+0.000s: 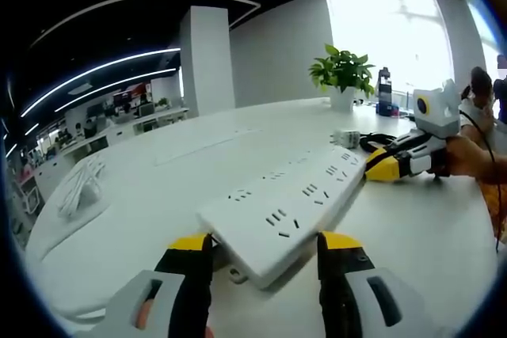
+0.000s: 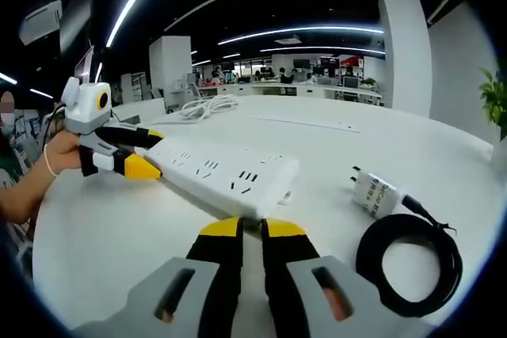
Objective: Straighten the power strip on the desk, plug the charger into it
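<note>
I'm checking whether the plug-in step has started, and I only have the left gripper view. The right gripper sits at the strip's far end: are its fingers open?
Observer: No. In the right gripper view the right gripper has its fingers almost together, tips right at the end of the power strip. I can't tell if they touch it.
Operator: Where is the charger?
Observer: The charger lies on the desk, apart from the power strip and not plugged in.
Operator: And its cable?
Observer: The black cable is coiled in a loop next to the charger.
</note>
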